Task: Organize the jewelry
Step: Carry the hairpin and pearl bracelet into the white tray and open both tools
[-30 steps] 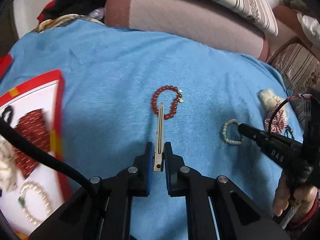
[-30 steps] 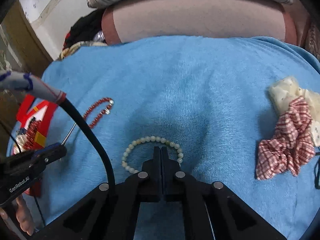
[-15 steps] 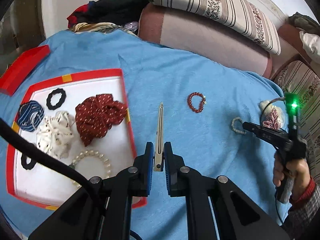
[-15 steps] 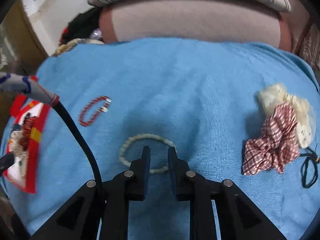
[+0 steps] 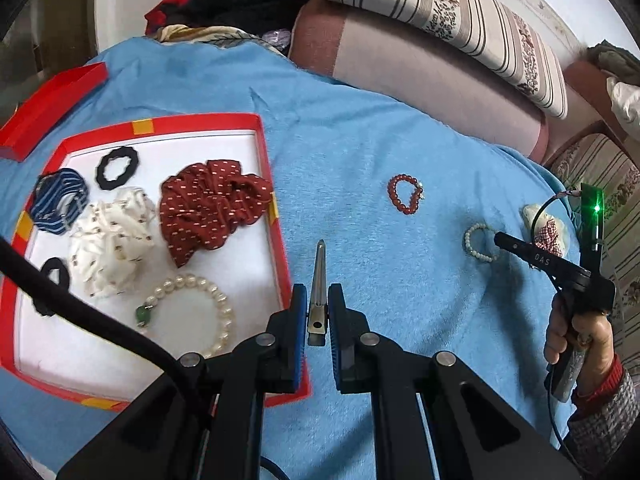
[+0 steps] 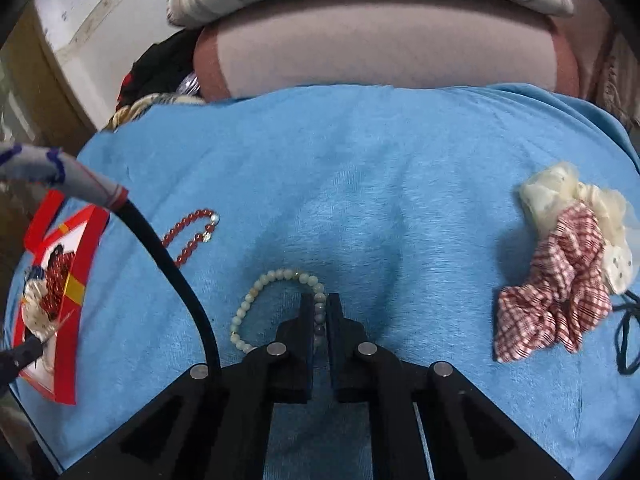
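Note:
My left gripper (image 5: 317,300) is shut on a slim metal hair clip (image 5: 319,268), which points forward over the blue cloth just right of the red-rimmed tray (image 5: 200,122). A red bead bracelet (image 5: 405,210) lies further off to the right. My right gripper (image 6: 320,304) has its jaws closing tight on the right side of a pale bead bracelet (image 6: 250,298), with beads pinched between the pads. From the left wrist view, that right gripper (image 5: 500,240) sits at the pale bracelet (image 5: 467,242), held by a hand (image 5: 576,332). The red bracelet (image 6: 188,220) lies to the left.
The tray holds a dark red dotted scrunchie (image 5: 208,208), a white scrunchie (image 5: 112,240), a pearl bracelet (image 5: 218,304), a blue striped scrunchie (image 5: 60,200) and black hair ties (image 5: 118,164). A checked scrunchie (image 6: 556,280), a cream one (image 6: 548,192) and a black tie (image 6: 624,344) lie right. Cushions bound the far edge.
My left gripper carried the clip away from the red bracelet, leftward to beside the tray. My right gripper opened over the pale bracelet and then closed on its beads.

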The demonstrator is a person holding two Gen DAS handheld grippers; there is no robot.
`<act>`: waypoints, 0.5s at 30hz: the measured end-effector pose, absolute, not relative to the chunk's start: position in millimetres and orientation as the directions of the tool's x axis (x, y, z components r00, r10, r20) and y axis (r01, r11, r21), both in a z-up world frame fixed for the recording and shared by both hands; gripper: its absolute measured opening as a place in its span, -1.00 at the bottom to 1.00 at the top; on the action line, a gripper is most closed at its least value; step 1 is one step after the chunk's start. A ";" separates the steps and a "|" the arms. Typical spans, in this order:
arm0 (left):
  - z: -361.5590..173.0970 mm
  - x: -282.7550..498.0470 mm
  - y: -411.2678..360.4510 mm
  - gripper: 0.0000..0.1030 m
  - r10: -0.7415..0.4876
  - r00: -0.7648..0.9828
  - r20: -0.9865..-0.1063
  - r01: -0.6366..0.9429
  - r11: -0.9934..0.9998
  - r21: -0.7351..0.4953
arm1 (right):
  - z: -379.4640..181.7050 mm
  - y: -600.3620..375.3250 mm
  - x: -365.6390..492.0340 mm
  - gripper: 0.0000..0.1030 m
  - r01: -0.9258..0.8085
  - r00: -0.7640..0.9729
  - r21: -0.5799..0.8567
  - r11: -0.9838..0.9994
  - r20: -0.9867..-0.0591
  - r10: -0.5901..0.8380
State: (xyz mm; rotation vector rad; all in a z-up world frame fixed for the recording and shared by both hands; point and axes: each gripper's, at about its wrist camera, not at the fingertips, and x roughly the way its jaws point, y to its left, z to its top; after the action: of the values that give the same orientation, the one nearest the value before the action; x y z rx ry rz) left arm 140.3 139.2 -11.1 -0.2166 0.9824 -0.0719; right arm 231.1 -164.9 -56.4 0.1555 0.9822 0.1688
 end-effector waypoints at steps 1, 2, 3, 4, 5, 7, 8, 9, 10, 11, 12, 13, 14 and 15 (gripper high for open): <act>-8.1 137.1 141.9 -0.80 -0.155 0.562 -0.813 -0.042 0.976 -0.215 | -53.6 -165.3 228.8 -0.88 -0.072 0.546 0.205 0.976 -0.811 0.210; -5.6 134.9 144.7 -0.80 -0.154 0.567 -0.809 -0.046 0.975 -0.218 | -50.9 -165.6 226.7 -0.88 -0.073 0.552 0.196 0.978 -0.808 0.203; -3.0 132.1 148.2 -0.81 -0.153 0.572 -0.806 -0.051 0.974 -0.221 | -47.1 -165.2 225.2 -0.88 -0.075 0.563 0.188 0.979 -0.802 0.197; -1.0 129.5 151.5 -0.80 -0.149 0.575 -0.804 -0.058 0.973 -0.222 | -44.8 -165.5 225.1 -0.88 -0.071 0.570 0.196 0.978 -0.797 0.201; 0.3 127.9 154.3 -0.80 -0.145 0.578 -0.803 -0.064 0.973 -0.221 | -43.3 -167.9 225.7 -0.88 -0.056 0.571 0.209 0.976 -0.796 0.203; 3.0 123.8 160.9 -0.80 -0.135 0.585 -0.799 -0.076 0.972 -0.221 | -40.2 -171.0 225.9 -0.88 -0.044 0.564 0.232 0.972 -0.797 0.216; 4.2 121.3 165.2 -0.80 -0.132 0.590 -0.796 -0.084 0.971 -0.223 | -37.9 -169.4 224.5 -0.88 -0.046 0.567 0.232 0.972 -0.795 0.217; 5.1 118.5 170.0 -0.80 -0.130 0.594 -0.794 -0.091 0.970 -0.227 | -33.6 -166.4 221.7 -0.88 -0.056 0.570 0.228 0.972 -0.792 0.219; 5.4 115.9 174.2 -0.80 -0.130 0.596 -0.792 -0.095 0.968 -0.230 | -28.0 -162.0 218.6 -0.88 -0.069 0.576 0.220 0.973 -0.788 0.219; 6.0 113.2 179.3 -0.80 -0.127 0.597 -0.792 -0.101 0.968 -0.231 | -22.9 -157.7 215.7 -0.88 -0.081 0.583 0.214 0.973 -0.782 0.220; 6.5 110.2 184.8 -0.80 -0.118 0.599 -0.792 -0.109 0.968 -0.226 | -16.1 -152.0 212.4 -0.88 -0.097 0.590 0.213 0.972 -0.775 0.229; 7.1 106.9 190.9 -0.80 -0.106 0.601 -0.792 -0.117 0.969 -0.218 | -8.2 -145.0 209.1 -0.88 -0.116 0.596 0.215 0.970 -0.766 0.241; 7.2 105.2 195.2 -0.80 -0.097 0.601 -0.793 -0.124 0.969 -0.212 | -3.1 -140.9 206.3 -0.88 -0.128 0.601 0.217 0.968 -0.760 0.249; 7.3 101.7 202.4 -0.80 -0.084 0.601 -0.795 -0.136 0.969 -0.206 | 4.4 -132.8 203.0 -0.88 -0.145 0.606 0.218 0.965 -0.752 0.261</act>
State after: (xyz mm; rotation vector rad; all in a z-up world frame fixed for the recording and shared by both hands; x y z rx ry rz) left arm 101.7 202.4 7.3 -0.2567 0.9281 0.0305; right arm 203.0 -132.8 4.4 0.1393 0.8899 0.2357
